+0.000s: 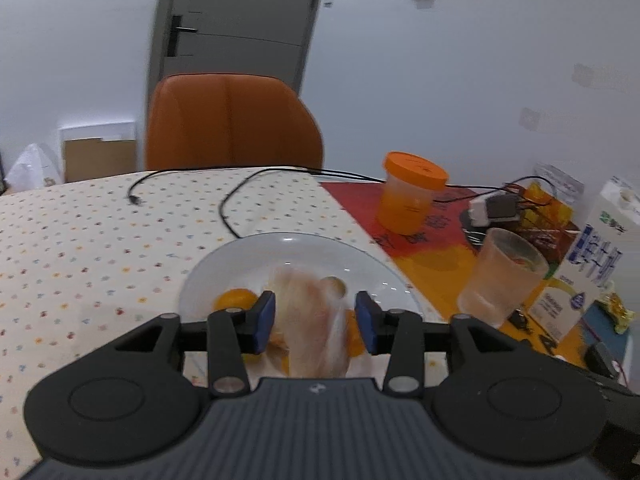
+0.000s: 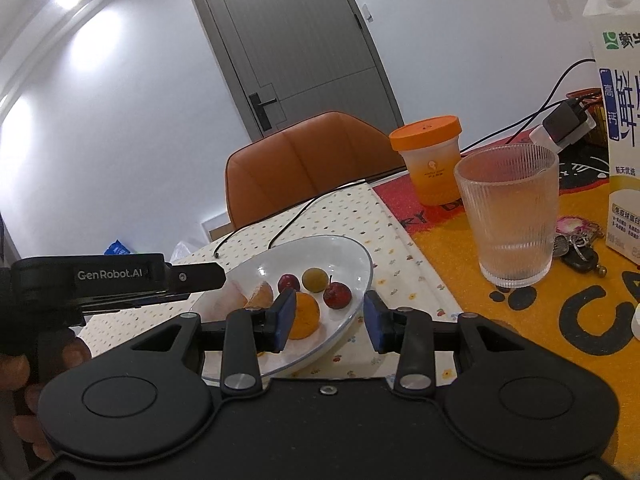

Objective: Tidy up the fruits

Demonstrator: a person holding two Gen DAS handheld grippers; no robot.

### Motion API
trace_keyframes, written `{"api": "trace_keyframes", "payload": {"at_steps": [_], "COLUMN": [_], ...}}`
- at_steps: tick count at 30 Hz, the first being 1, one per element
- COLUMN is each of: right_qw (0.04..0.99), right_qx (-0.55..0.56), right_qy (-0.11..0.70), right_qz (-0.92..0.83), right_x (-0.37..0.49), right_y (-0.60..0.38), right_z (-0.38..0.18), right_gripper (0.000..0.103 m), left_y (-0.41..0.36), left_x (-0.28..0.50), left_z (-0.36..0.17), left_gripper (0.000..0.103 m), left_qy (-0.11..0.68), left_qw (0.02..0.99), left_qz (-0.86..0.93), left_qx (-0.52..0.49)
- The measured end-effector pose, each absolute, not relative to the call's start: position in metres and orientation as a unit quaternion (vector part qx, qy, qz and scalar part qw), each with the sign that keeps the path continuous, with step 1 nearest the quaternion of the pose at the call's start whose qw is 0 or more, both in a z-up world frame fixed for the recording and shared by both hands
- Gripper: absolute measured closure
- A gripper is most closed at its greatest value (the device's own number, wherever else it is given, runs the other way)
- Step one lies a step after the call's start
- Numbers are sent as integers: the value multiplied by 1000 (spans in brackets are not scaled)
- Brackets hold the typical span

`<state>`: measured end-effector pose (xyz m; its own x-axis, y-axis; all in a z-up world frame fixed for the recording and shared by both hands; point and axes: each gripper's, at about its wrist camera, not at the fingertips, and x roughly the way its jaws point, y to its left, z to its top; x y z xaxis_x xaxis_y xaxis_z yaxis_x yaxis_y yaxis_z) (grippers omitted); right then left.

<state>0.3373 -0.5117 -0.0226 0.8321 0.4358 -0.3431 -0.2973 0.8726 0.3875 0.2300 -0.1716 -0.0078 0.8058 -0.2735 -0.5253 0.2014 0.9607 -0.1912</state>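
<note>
Both grippers hung over a white plate (image 2: 352,258) on a dotted tablecloth (image 1: 80,232). Seen from the right wrist, the right gripper (image 2: 330,322) had its blue-padded fingers (image 2: 286,316) spread wide with nothing between them, above the plate's near rim. An orange (image 2: 306,314) lay partly behind the left pad, and beyond it sat two small red fruits, one (image 2: 337,295) to the right with a stem and one (image 2: 289,281) farther back, with a green fruit (image 2: 315,279) between them. An orange segment (image 2: 260,294) lay on the plate's left side.

The left gripper (image 1: 315,320), seen from its own camera, was also wide open, its pads apart on either side of a blurred, pale translucent thing (image 1: 310,320) that I could not identify; whether the pads touched it could not be told. Another orange (image 1: 235,299) showed just left of its left pad.

To the right, on an orange mat (image 2: 520,320), stood a ribbed glass (image 2: 512,216), an orange-lidded cup (image 2: 430,160) and a milk carton (image 2: 620,120).
</note>
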Motion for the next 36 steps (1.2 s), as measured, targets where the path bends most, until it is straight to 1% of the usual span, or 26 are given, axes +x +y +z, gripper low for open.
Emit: {"api": "trace_keyframes", "payload": {"at_steps": [1,3,4,13,14,15,17,18,23,31,33,36], "right_qw": [943,943,943,942,941,942,942,942,939,935,935,936], "right_qx": [161,161,161,147,145,142,138,136,134,127,125,121], "right_qy": [215,214,214,217,217,217,216,216,219,225,224,221], "right_qz": [195,195,196,211,213,214,217,219,228,241,244,247], "right_x": [337,336,336,333,332,331,328,327,320,308,304,298], "right_y": [-512,-513,-512,-496,-493,-491,-487,-485,-477,-466,-464,-462], "right_z": [-23,-22,-22,-17,-16,-15,-13,-11,-6,2,4,8], "right_gripper": [64,63,63,61,59,55,53,53,52,38,32,26], "left_y": [-172,-169,-167,-137,-134,-131,-127,-125,-112,-95,-91,-86], "left_x": [229,228,228,222,221,219,216,214,204,185,180,173], "left_z": [-8,-8,-8,-13,-13,-12,-11,-11,-5,0,1,2], "left_gripper": [55,43,41,39,39,38,35,33,29,23,20,16], "left_qy": [284,282,282,298,299,299,298,297,290,290,289,289], "left_qw": [949,951,952,949,948,948,949,949,952,953,954,954], "left_qz": [-125,-111,-103,-71,-70,-69,-67,-65,-58,-44,-42,-36], "left_qx": [-60,-56,-57,-78,-79,-80,-81,-81,-81,-73,-72,-73]}}
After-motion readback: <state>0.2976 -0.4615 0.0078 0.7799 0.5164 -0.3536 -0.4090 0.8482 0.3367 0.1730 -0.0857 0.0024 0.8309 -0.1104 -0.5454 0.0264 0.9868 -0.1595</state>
